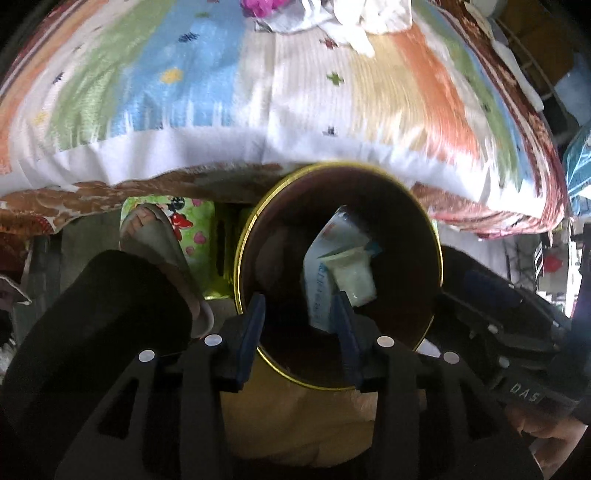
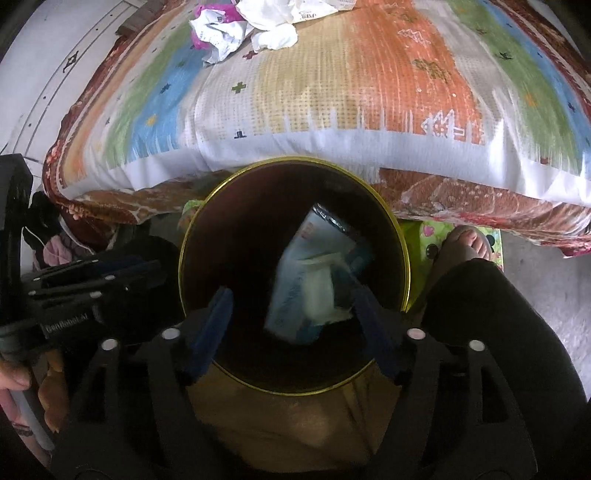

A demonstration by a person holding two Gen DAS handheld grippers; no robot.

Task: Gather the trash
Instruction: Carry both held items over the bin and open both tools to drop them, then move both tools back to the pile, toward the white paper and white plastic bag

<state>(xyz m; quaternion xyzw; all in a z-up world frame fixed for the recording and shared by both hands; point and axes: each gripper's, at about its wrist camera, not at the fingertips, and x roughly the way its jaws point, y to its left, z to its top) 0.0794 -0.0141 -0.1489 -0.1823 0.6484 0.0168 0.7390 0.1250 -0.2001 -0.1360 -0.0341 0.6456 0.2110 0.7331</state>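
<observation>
Paper scraps (image 2: 236,27) on the bed look light and crumpled; we'd pinch any raised fold. Both grippers (image 1: 301,325) (image 2: 291,325) hang open, empty, over the bin (image 2: 404,258).

Left tongs (image 1: 301,325) and right tongs (image 2: 291,325) point steeply down, jaws parted

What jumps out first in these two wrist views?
The round bin with its gold rim, dead centre under both grippers, with pale packets dropping into its dark inside. Behind it, the bright striped blanket on the bed, with crumpled paper at its far edge.
</observation>
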